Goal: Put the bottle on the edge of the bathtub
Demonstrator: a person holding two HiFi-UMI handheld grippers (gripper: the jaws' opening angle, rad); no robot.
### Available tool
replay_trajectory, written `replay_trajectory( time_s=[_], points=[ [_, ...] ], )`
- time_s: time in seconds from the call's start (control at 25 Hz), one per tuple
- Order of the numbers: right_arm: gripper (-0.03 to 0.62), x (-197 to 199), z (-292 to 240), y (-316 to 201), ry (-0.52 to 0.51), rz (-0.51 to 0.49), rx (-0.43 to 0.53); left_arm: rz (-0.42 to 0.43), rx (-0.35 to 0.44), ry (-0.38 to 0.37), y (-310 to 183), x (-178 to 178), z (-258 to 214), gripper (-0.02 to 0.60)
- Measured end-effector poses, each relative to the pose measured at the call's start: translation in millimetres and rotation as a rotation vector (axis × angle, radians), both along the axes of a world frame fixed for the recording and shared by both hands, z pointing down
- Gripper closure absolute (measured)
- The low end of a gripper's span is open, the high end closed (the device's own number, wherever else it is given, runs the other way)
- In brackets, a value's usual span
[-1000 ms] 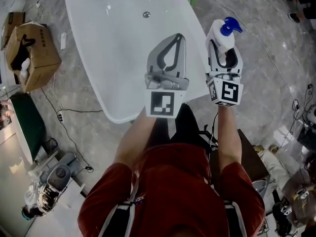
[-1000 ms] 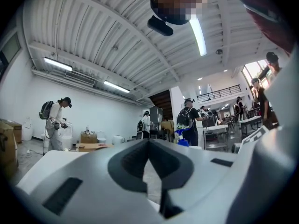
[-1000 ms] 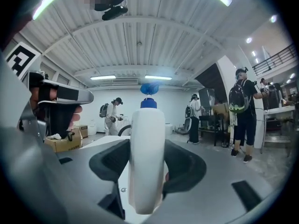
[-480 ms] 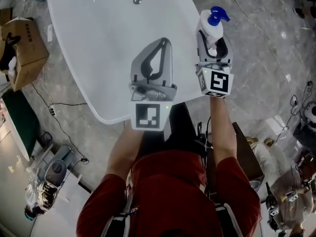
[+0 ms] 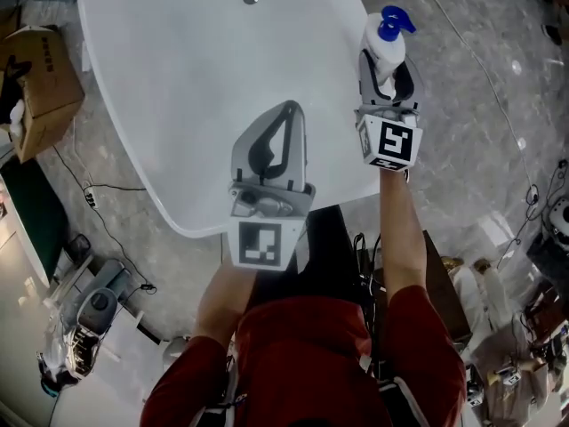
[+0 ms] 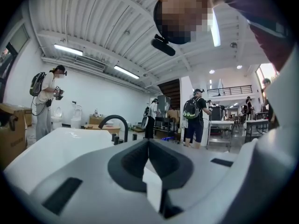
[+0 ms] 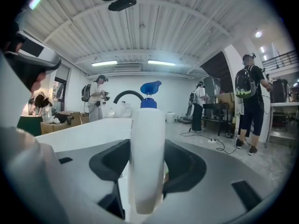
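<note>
Down came the right tool [image 5: 388, 59], gripping the bottle [image 5: 382, 47], toward the bathtub [image 5: 182, 216] edge; left tool [image 5: 286, 114] sank too, closed, empty.

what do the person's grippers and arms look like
The left gripper and right gripper are light grey plastic, with tapering jaws lined by dark grey pads. Each carries a white cube with black square markers at its rear. The person wears a red short-sleeved shirt; the forearms are uncovered.

Plain red short-sleeved shirt [image 5: 331, 356]
</note>
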State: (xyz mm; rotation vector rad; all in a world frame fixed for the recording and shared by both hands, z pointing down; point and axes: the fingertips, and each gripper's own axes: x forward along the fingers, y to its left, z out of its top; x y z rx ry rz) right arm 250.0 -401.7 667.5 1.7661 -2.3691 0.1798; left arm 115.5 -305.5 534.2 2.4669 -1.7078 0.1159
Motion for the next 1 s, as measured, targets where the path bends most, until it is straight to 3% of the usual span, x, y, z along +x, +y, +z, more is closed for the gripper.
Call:
replay_trajectory(
  time_s=[1.0],
  points=[
    [0.356,8.4,37.6,4.7,0.017,0.012,-0.012,0.022,-0.060,0.024,11.7,10.5,35.1,0.565]
  ],
)
